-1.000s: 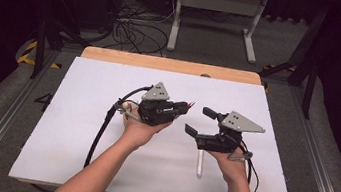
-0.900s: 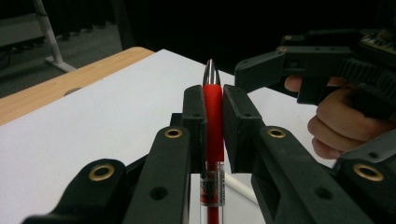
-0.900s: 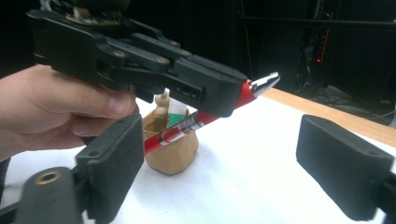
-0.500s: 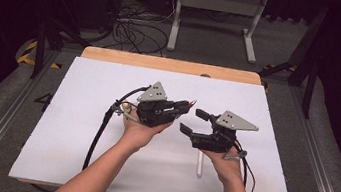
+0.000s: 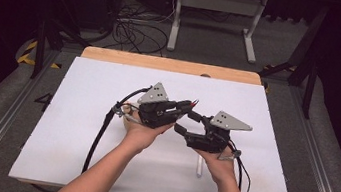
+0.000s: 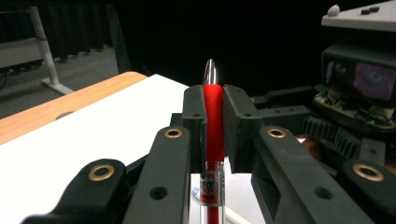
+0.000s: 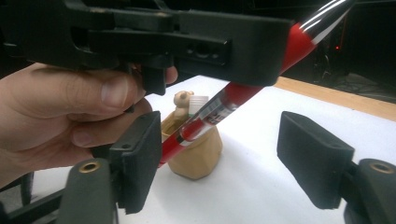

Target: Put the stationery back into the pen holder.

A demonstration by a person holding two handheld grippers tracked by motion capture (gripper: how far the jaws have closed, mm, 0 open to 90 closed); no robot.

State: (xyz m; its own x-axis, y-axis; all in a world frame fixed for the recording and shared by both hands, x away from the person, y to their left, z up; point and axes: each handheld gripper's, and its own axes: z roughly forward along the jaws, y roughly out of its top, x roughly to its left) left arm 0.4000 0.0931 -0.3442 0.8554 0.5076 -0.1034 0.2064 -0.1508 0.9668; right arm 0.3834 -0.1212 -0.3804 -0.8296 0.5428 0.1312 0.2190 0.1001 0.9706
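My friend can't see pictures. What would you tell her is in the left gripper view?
A red pen stands upright, pinched between the left gripper's two black jaws, its silver tip pointing up. Behind it lies a white table with a wooden edge and a dark room beyond. The right gripper sits close by on the right side.

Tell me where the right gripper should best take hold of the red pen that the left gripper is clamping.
Probably the clear lower barrel of the red pen, below the left gripper, whose pads cover the red grip. That part juts free on a slant, so the right gripper, jaws just been closing and apart either side of it, should close across it from the rear end.
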